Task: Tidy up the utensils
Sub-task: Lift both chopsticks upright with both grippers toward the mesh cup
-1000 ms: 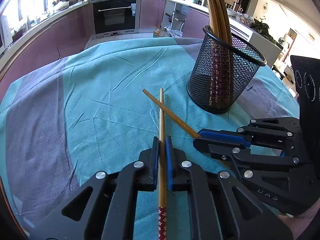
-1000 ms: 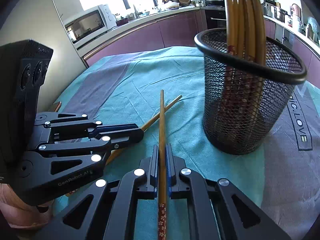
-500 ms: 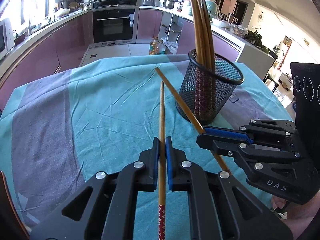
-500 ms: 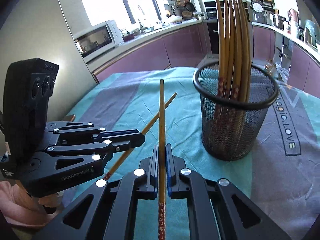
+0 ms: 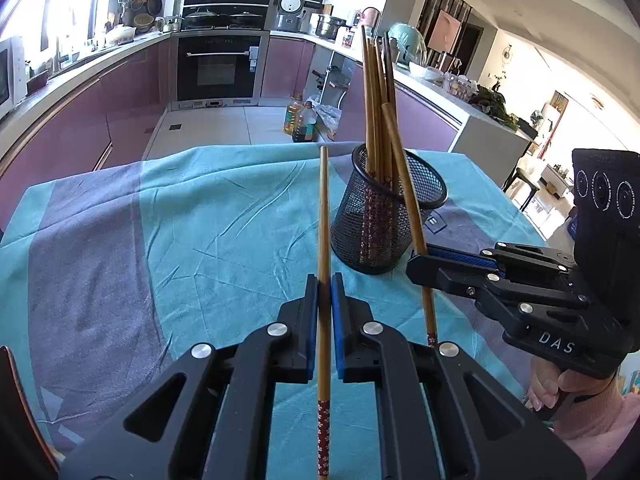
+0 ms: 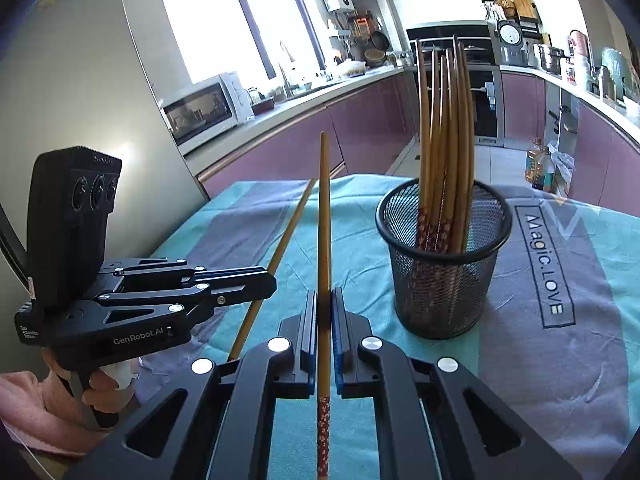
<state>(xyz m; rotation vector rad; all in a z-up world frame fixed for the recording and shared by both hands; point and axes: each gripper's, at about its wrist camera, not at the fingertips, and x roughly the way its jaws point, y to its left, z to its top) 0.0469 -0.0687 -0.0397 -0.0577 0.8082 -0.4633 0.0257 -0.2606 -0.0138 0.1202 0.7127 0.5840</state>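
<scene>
Each gripper holds one wooden chopstick with a red patterned end. In the left wrist view my left gripper (image 5: 324,280) is shut on a chopstick (image 5: 323,216) that points away over the cloth. My right gripper (image 5: 416,258) comes in from the right, shut on a second chopstick (image 5: 404,184) slanting across the black mesh holder (image 5: 384,232), which stands full of several chopsticks. In the right wrist view my right gripper (image 6: 324,294) clamps its chopstick (image 6: 323,216); my left gripper (image 6: 268,280) with its chopstick (image 6: 288,220) is at the left, and the mesh holder (image 6: 444,280) stands to the right.
A teal and grey cloth (image 5: 160,240) covers the table, with the print "Magic. LOVE" (image 6: 546,260) beside the holder. A person's hand (image 6: 104,384) grips the left handle. Purple kitchen cabinets, an oven (image 5: 218,68) and a microwave (image 6: 204,110) lie beyond the table's far edge.
Both grippers have risen from the cloth with their chopsticks, which now hang above the table. The views have tilted up, and the holder looks smaller and farther off.
</scene>
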